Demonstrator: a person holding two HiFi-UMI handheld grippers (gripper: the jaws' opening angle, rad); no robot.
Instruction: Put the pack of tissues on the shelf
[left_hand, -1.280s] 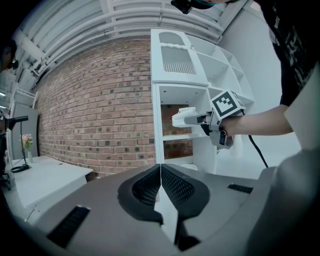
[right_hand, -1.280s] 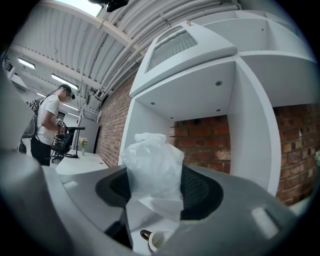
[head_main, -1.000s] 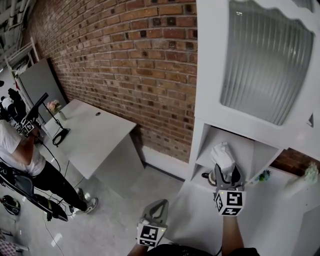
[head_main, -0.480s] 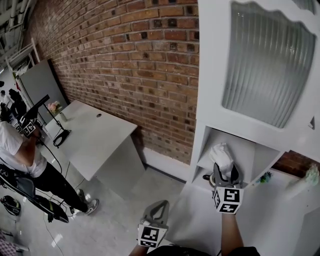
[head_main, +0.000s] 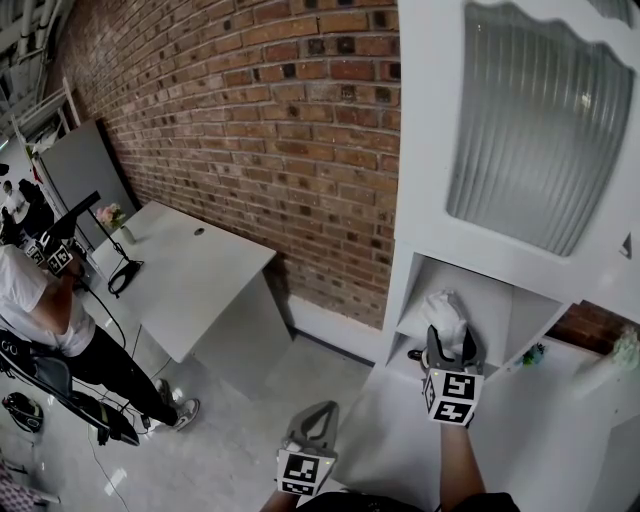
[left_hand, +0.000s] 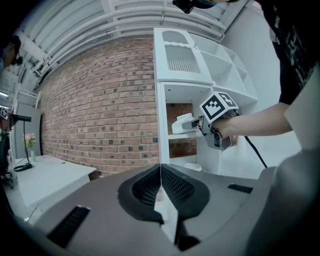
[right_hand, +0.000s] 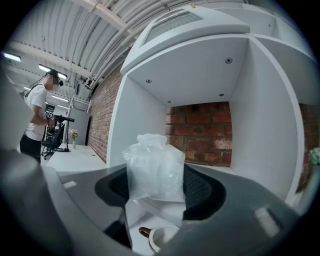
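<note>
Behind stands a red brick wall (head_main: 250, 120) beside a tall white cabinet (head_main: 425, 150), where the right tongs (head_main: 449, 340) clench the crinkly clear-wrapped white pack of tissues (right_hand: 155, 167) at the mouth of the open white shelf compartment (right_hand: 260, 130). Lowering and letting go are left. Its side walls stand close, with a white cup (right_hand: 161, 239) just below. The left tongs (left_hand: 161, 186) hang clenched and empty, well apart.

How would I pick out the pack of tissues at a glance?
Find the tall white cabinet against the brick wall and the open cubby under its ribbed glass door. At its mouth, the right tongs grip the pack of tissues: a crinkly, clear-white plastic bundle, bag-like, unlike the small round cup below it.
</note>
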